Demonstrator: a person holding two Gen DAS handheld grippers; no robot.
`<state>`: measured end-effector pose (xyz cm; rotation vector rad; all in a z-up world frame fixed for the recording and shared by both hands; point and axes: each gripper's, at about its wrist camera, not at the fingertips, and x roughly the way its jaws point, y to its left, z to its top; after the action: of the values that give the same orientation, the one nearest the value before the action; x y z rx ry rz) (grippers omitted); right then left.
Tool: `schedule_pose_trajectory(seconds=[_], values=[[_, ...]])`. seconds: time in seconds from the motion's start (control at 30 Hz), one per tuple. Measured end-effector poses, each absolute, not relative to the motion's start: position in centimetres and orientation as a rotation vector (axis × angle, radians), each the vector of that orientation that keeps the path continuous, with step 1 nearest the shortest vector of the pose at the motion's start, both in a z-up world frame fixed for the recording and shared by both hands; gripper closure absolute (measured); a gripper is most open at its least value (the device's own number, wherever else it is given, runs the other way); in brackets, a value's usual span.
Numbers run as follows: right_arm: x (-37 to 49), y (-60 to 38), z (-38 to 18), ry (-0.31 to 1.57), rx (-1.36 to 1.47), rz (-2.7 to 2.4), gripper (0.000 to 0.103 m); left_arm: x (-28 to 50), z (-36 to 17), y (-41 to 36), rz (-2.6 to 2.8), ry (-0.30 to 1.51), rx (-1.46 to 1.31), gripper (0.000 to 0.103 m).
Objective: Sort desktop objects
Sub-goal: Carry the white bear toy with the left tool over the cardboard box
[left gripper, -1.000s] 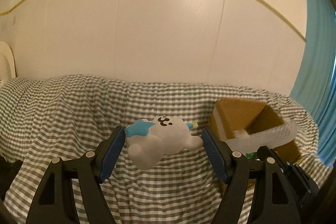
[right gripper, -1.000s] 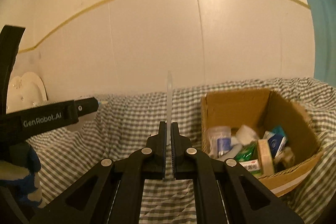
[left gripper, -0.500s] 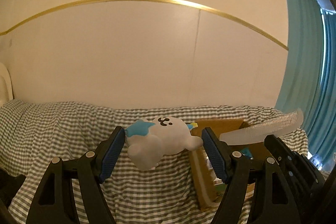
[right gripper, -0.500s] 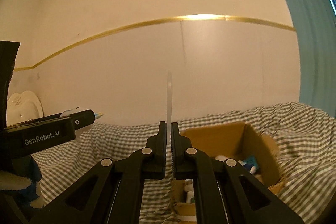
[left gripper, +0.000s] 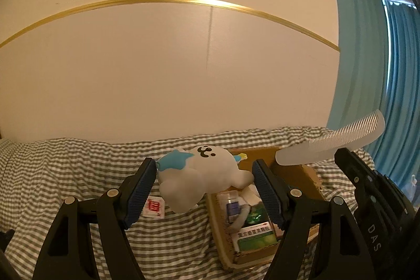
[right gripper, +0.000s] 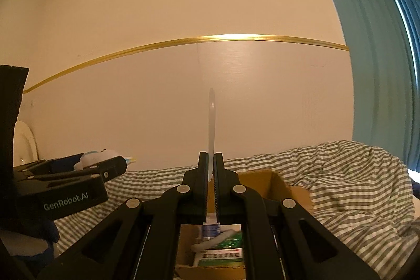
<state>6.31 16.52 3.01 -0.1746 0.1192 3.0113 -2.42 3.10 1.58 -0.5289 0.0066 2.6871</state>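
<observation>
**Both claws loaded, above cardboard box**

Left gripper (left gripper: 204,181): clamped wide across soft white plush animal with blue star patch (left gripper: 202,175). Right gripper (right gripper: 210,184): pinched tight on translucent white plastic comb (right gripper: 211,133), blade upright. Open brown cardboard box (left gripper: 296,175) of packets on green-checked cloth (left gripper: 65,164): below and just ahead of both loads. Step in hand, likely: carry to box. Next move: lowering over the opening, then release.

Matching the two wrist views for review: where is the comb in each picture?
Left wrist view: the comb lies slantwise at the right edge, held by the right gripper, above the cardboard box.
Right wrist view: the comb stands edge-on at centre, clamped in the right gripper.
Shared landmark: the cardboard box on the checked cloth.
</observation>
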Motion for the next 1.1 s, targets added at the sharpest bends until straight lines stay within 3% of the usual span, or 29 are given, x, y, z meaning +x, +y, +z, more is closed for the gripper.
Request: schedule_pose_trajectory(seconds=[0.7,1.1], values=[[1.5,25.2,-2.8,0.195,-0.417,2.855,0.100,-8.2,-5.1,12.9,2.497,0.146,-0.736,0.026],[-1.8,26.6,-6.5,0.207,-0.626,2.805,0.099,-11.0,-8.4,14.5,2.462,0.171,-0.842,0.024]])
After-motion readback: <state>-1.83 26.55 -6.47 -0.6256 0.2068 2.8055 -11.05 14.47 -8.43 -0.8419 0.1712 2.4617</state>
